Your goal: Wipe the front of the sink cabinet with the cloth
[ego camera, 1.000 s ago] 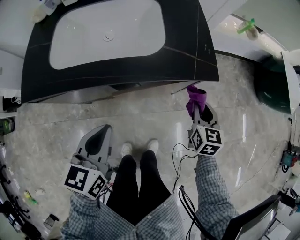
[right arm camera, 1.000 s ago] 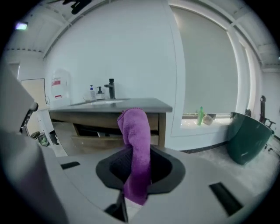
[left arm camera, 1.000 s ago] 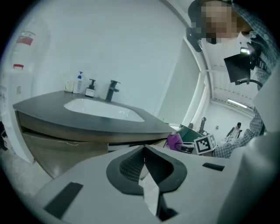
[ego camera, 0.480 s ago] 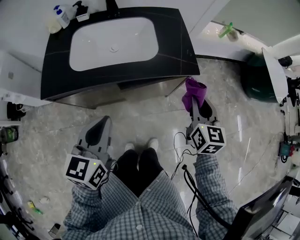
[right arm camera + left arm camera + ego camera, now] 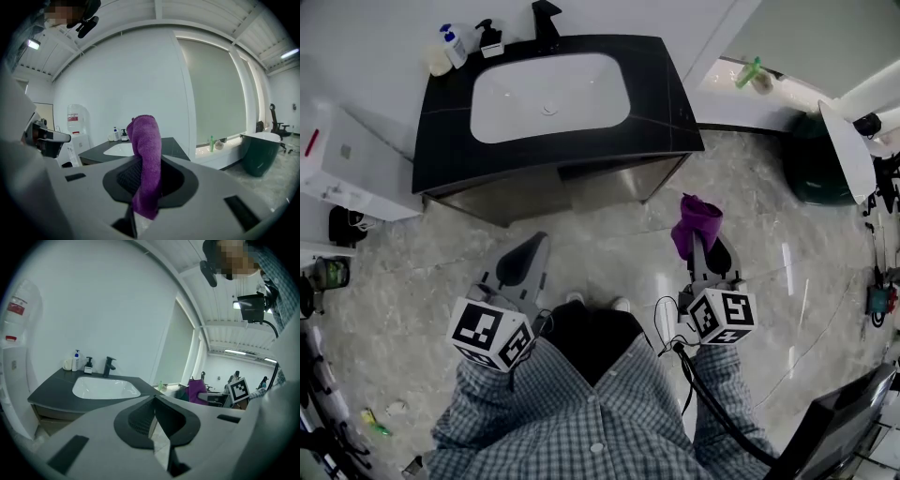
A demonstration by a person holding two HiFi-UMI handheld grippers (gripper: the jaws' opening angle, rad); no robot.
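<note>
The sink cabinet (image 5: 534, 192) has a black counter and a white basin (image 5: 548, 97), and stands at the top of the head view with its grey front facing me. A purple cloth (image 5: 696, 225) sticks up from my right gripper (image 5: 701, 246), which is shut on it and held over the floor, right of and apart from the cabinet front. In the right gripper view the cloth (image 5: 146, 159) stands between the jaws. My left gripper (image 5: 530, 253) hovers below the cabinet front, shut with nothing in it. In the left gripper view its jaws (image 5: 154, 404) meet.
Soap bottles (image 5: 450, 47) and a black tap (image 5: 546, 17) stand at the back of the counter. A white water dispenser (image 5: 337, 159) is left of the cabinet. A dark green tub (image 5: 820, 159) is at the right, a green bottle (image 5: 752, 75) on the sill. Marble floor (image 5: 600, 253) lies between.
The cabinet now lies farther off and more fully in view. My right gripper with the cloth has drawn back from the cabinet's right front corner. The left gripper stays shut.
</note>
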